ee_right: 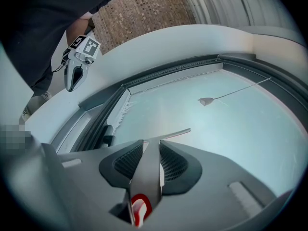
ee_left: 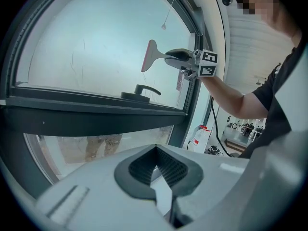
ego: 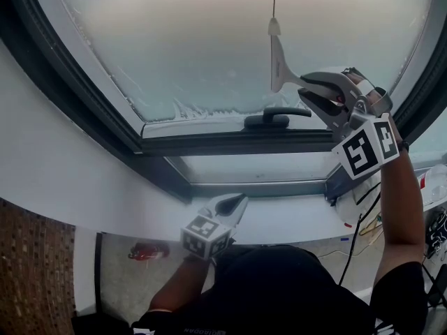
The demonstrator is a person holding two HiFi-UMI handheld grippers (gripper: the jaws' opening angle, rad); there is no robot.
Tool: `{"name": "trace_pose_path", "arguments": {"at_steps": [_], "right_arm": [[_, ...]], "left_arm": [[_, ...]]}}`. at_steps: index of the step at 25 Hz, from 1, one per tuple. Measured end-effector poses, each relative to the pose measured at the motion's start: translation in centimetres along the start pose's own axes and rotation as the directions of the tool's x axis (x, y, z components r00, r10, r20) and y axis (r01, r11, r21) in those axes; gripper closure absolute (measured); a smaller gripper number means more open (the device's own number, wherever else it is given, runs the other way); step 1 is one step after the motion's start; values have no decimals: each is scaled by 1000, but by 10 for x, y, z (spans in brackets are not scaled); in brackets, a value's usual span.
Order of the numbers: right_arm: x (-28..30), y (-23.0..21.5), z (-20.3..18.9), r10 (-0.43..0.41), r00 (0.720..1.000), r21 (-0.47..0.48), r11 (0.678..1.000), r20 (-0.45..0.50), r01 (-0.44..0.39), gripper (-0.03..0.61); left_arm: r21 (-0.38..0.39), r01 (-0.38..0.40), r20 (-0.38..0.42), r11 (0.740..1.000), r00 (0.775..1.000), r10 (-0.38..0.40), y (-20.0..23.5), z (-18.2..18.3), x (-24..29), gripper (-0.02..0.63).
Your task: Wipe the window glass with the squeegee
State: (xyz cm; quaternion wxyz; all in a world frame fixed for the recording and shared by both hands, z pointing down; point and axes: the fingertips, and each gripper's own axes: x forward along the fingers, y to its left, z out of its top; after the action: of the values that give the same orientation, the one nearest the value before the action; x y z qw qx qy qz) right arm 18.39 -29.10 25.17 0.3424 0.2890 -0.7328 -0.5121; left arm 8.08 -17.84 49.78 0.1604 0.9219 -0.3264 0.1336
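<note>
a grey plastic squeegee (ego: 279, 68) with a flat blade and a red mark at the butt of its handle sits in the upper right of the head view. its blade stands on end against the pale, frosted window glass (ego: 195, 40); whether the rubber edge presses the pane cannot be told. the right gripper (ego: 318, 93) has its fingers clenched on the handle, and its own view shows the grey shaft running straight up between the ribbed pads. the left gripper (ego: 237, 202) hangs low at centre, fingers drawn together on nothing.

the squeegee looks light and stiff in the handle, and probably soft only along the blade edge. the smooth shaft could twist under pressure, so the hold belongs where it is, partway along the handle and well behind the blade. that leaves the head free to lie flat.

count: one squeegee and two grippers. one black lever window handle (ego: 272, 117) sits on the frame below the blade, and one thin cord with a small cone pull (ego: 274, 26) hangs above it. two panes show, the large upper one and a narrow strip beneath.
</note>
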Motion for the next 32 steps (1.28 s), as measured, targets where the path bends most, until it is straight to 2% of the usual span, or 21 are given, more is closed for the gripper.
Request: {"name": "trace_pose_path", "arguments": {"at_steps": [19, 32], "right_arm": [[-3, 1, -3, -18, 999, 9, 1000, -29, 18, 446], [-1, 2, 3, -38, 995, 24, 999, -96, 40, 446]], "left_arm": [[16, 13, -11, 1000, 1000, -12, -4, 2, -6, 614], [24, -2, -30, 1000, 1000, 3, 19, -1, -46, 614]]}}
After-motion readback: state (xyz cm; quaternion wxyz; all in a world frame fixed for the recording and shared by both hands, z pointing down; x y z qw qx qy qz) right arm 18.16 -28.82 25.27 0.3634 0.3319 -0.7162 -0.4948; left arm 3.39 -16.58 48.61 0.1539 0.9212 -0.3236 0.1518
